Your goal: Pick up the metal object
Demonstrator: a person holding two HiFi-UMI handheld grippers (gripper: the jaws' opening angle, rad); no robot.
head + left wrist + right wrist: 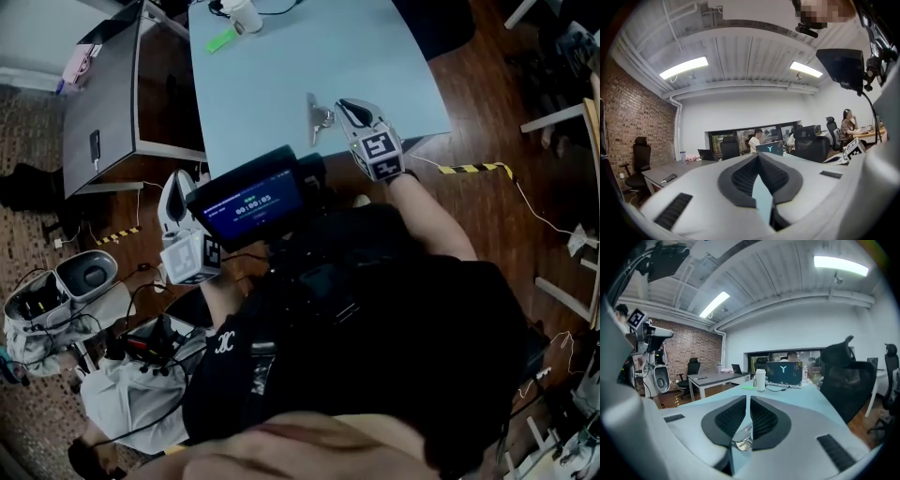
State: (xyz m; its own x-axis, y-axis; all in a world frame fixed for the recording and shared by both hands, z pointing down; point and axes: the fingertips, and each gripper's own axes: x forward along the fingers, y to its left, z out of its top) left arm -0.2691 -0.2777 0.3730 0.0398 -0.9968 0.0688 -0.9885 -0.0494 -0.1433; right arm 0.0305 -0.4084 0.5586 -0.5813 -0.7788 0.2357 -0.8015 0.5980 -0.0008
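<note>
The pale blue worktop stands on a dark wooden floor. A small metal object lies on it near the front edge. At the far end stands a white cup, with a flat green slip just beside it. An open laptop sits behind the cup, and a dark cable trails between them.

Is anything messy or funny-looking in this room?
The table looks tidy: the metal object, a white cup and a green thing sit apart on it. The mess is on the floor at the left, where black cables tangle around bags.
</note>
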